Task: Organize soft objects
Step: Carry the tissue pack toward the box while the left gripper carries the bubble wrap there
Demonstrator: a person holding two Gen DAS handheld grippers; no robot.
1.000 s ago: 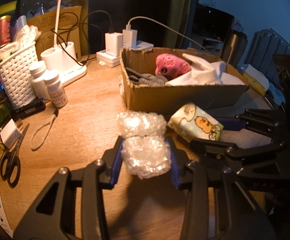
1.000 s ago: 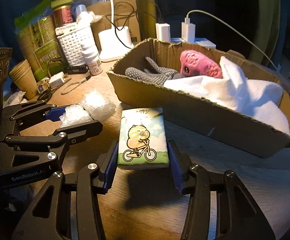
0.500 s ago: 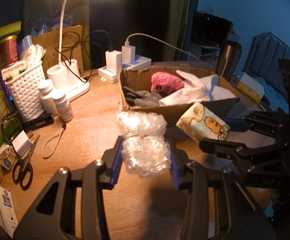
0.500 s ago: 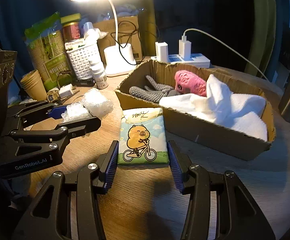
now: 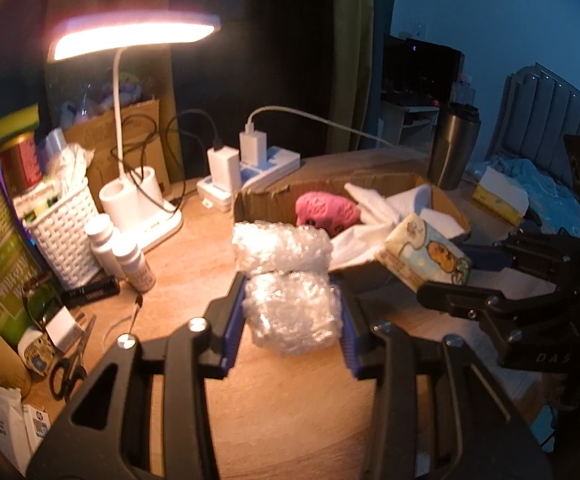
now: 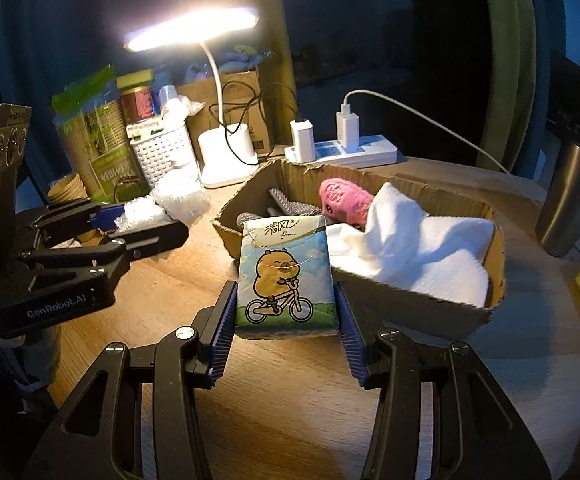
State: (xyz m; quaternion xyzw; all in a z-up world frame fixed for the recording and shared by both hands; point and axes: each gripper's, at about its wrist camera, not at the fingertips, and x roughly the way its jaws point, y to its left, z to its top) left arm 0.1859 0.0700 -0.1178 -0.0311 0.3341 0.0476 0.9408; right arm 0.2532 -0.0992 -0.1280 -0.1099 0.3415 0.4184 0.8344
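Note:
My left gripper (image 5: 290,316) is shut on a wad of bubble wrap (image 5: 285,280) and holds it above the wooden desk, just left of the cardboard box (image 5: 265,196). My right gripper (image 6: 285,312) is shut on a tissue pack (image 6: 283,276) with a cartoon bear on a bicycle, held in the air in front of the box (image 6: 422,304). The box holds a pink plush toy (image 6: 344,200), a white towel (image 6: 422,244) and grey dotted gloves (image 6: 290,208). The left gripper (image 6: 137,220) shows at left in the right wrist view, and the right gripper (image 5: 474,276) shows at right in the left wrist view.
A lit desk lamp (image 5: 129,36) stands behind the box next to a power strip (image 6: 342,152) with chargers. A white basket (image 5: 61,232), two pill bottles (image 5: 129,256), scissors (image 5: 69,364) and paper cups (image 6: 67,188) crowd the left. A steel tumbler (image 6: 570,200) stands right of the box.
Both grippers have risen from the desk with their loads and tilted upward, so the lamp head has come into view. The bubble wrap and tissue pack sit higher against the box.

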